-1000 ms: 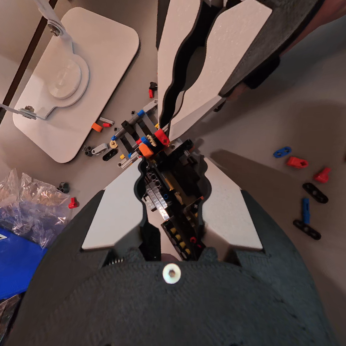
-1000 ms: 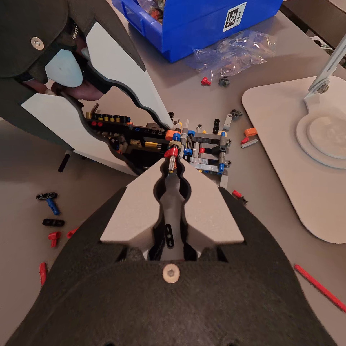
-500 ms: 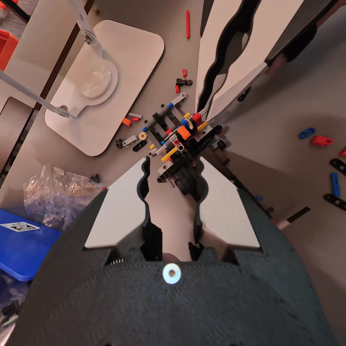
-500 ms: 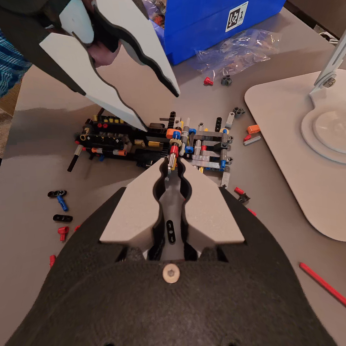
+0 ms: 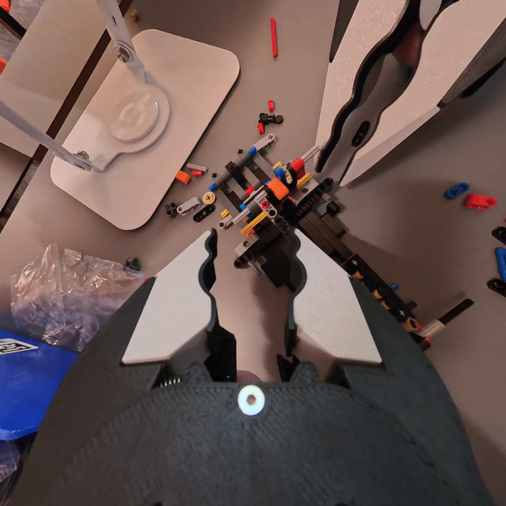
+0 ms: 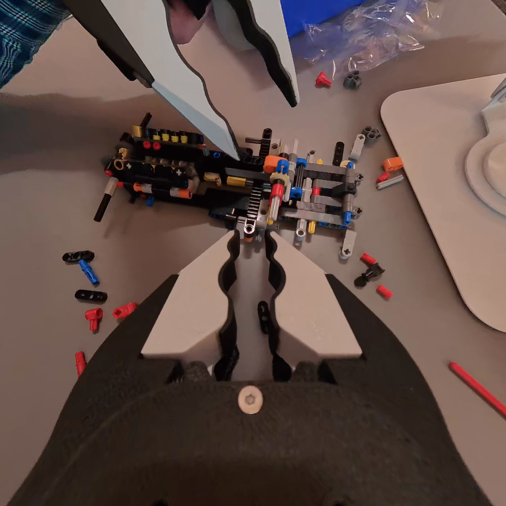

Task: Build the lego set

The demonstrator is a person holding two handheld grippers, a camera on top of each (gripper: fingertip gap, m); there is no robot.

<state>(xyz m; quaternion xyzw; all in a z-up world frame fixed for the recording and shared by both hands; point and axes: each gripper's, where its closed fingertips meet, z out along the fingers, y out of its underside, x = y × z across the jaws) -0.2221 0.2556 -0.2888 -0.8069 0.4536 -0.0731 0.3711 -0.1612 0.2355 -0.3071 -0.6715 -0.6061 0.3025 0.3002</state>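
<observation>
I see the lego build (image 6: pixel 232 180) lying flat on the grey table (image 6: pixel 54 219), right in the middle. It is long, mostly black on one end and grey on the other, with little bits of red, blue, yellow and orange on it. My left gripper (image 5: pixel 256 241) hangs above the black end with its two fingers wide apart, and it holds nothing. In the right wrist view I can see one of its white fingers (image 6: pixel 191 109) pointing down at the black part of the build, very close to it, but I cannot tell if it touches. My right gripper (image 6: pixel 252 235) sits just in front of the build, next to a black toothed bar (image 6: pixel 254 202) and a red and white pin (image 6: pixel 276 194). Its fingers are a little apart with only a thin gap, and they grab nothing. A small black link (image 6: pixel 263 317) lies on the table between those fingers, farther back. Loose pieces sit all around: a blue pin (image 6: pixel 88 271), black links and red pieces on one side, and an orange piece (image 6: pixel 393 163) on the other. A long red stick (image 6: pixel 479 388) lies well apart from the build. A white stand base (image 5: pixel 142 123) rests near the grey end. A clear plastic bag (image 5: pixel 63 287) lies next to a blue bin (image 5: pixel 27 383).
</observation>
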